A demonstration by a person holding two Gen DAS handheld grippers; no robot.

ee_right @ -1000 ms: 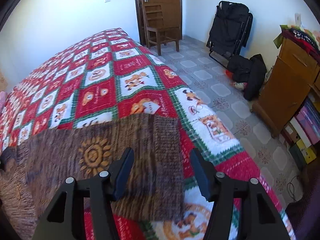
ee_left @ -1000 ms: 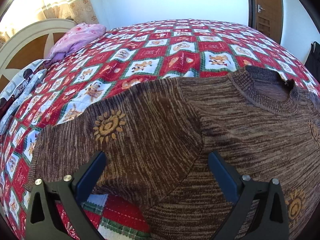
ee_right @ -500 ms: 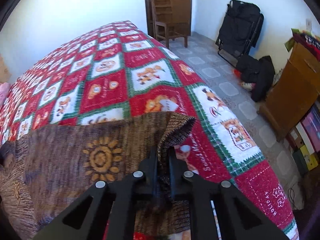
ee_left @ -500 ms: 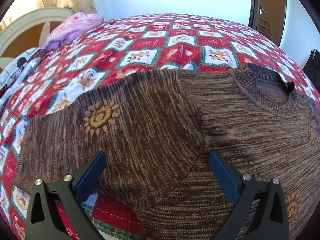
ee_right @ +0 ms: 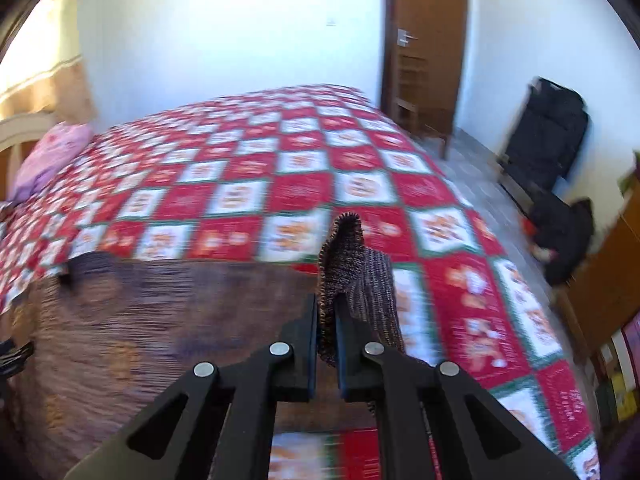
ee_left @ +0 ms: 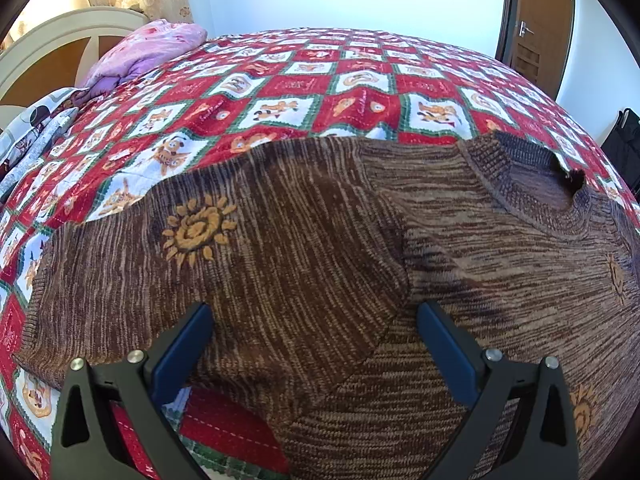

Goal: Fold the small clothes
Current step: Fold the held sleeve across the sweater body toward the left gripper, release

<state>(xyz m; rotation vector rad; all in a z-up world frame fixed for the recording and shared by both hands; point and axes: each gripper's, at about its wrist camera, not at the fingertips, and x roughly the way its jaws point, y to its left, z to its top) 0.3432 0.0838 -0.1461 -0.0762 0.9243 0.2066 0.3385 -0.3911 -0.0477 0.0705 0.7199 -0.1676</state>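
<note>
A small brown knitted sweater [ee_left: 320,248] with orange sun motifs lies spread on the red patchwork bedspread [ee_left: 320,92], its neck hole at the right. My left gripper [ee_left: 314,332] is open just above the sweater where one sleeve meets the body. In the right wrist view my right gripper [ee_right: 327,320] is shut on the ribbed cuff of the other sleeve [ee_right: 352,264] and holds it lifted off the bed, while the sweater body [ee_right: 160,320] lies blurred at the left.
A pink pillow [ee_left: 148,50] and white headboard [ee_left: 60,40] stand at the bed's far left. The bed edge drops to a tiled floor [ee_right: 480,168] on the right, with a black bag [ee_right: 548,140], wooden cabinet [ee_right: 600,292] and door [ee_right: 424,32].
My right gripper closed on the sleeve cuff and lifted it up and inward. My left gripper stayed open and edged slightly forward over the sweater.
</note>
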